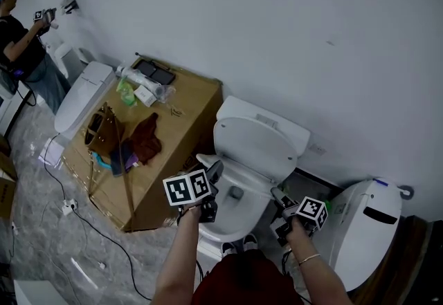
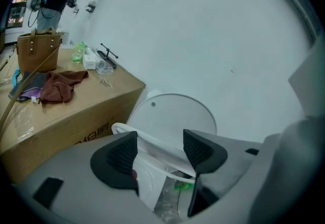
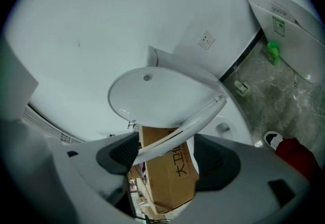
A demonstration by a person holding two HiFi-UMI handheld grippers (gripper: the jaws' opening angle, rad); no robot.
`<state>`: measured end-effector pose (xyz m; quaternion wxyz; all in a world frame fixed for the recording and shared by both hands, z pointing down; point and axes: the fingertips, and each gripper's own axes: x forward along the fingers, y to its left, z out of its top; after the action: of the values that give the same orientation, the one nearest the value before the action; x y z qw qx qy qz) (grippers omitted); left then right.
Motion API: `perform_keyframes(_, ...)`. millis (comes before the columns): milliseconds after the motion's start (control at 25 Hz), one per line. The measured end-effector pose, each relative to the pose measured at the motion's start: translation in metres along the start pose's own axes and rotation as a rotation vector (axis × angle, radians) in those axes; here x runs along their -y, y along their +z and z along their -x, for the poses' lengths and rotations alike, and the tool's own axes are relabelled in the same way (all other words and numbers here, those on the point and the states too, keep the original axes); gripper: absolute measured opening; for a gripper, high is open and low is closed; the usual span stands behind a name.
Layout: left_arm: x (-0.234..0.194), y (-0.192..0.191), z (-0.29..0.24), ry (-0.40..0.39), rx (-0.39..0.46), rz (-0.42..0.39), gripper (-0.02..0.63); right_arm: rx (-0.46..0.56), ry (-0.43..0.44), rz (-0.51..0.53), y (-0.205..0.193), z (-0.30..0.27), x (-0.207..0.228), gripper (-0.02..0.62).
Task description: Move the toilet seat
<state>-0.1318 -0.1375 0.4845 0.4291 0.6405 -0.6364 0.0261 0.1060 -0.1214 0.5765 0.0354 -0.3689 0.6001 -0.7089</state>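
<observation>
Two: left gripper, right gripper, jaws apart; one toilet seat.

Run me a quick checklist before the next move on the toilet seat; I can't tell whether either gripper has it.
1. Left gripper jaws apart: ok, wide open.
2. Right gripper jaws apart: ok, wide open.
3. Seat inside both gaps: ok, its rim crosses between each pair of jaws.
4. Seat gripped: not ok, neither pair presses on it.
5. Lid out of the way: ok, it stands raised behind the seat.
6. Seat position: cannot tell for sure; it looks tilted partway between bowl and lid.
</observation>
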Motion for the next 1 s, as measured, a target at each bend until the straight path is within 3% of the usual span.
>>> perform_keyframes(520,0.019,0.027,-0.021,-0.059,0.018,0.017,0.267,0.017,0.136,-0.034,0.027,0.000,-0.017,0.331)
perform_keyframes(1000,0.033,0.048,-0.042,-0.092,0.045,0.023,0.272,0.074,0.174,-0.067,0.050,-0.003,-0.026,0.337)
